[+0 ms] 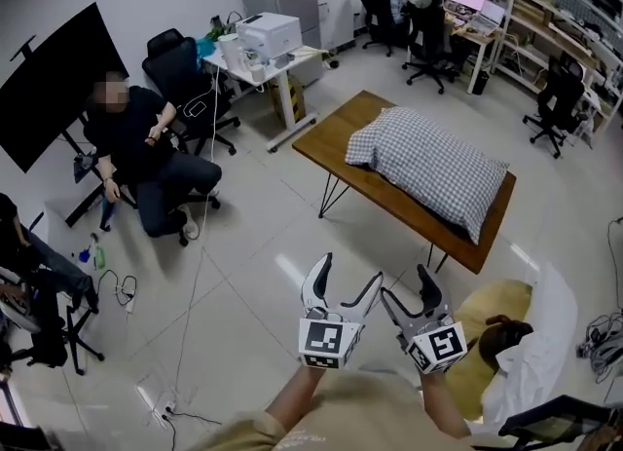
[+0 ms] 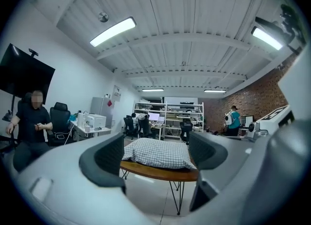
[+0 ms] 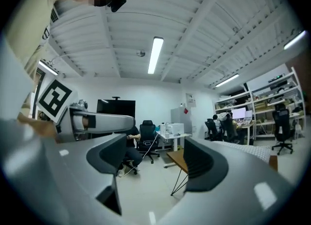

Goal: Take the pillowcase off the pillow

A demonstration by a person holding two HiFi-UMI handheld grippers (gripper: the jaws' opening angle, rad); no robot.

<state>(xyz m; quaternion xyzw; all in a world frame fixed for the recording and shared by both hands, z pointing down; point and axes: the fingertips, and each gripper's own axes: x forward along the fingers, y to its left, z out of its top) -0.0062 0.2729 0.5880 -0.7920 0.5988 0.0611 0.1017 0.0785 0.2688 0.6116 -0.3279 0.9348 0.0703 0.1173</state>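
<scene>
Grey-and-white plastic comes nearest: the two-jaw left gripper [image 1: 348, 274] and right gripper [image 1: 407, 283], side by side, well short of the brown wooden table [image 1: 336, 139] w/ black hairpin legs. Both sets of jaws stand apart w/ nothing btwn them; each gripper view shows only floor and room in the gap, so both are empty.

Step, as I judge it: the approach, pre-contact. Case not yet touched, nothing of the task done.

Flat on the table lies the blue-and-white checked pillow [image 1: 428, 169], pillowcase on. It covers most of the top, leaving bare wood at the table's left end and along its near edge. Its long axis runs w/ the table's length, upper left to lower right in the head view. Which end of the case is open I can't tell.

Next move prob. calls for:
- getting up to the table and finding the open end
- one gripper pinching case cloth only, at the hem
- the other pinning the pillow
- pulling along the long axis

Left of the table a person in black sits on an office chair [image 1: 180, 59]. Beyond the table is a white desk w/ printer [image 1: 268, 35].
</scene>
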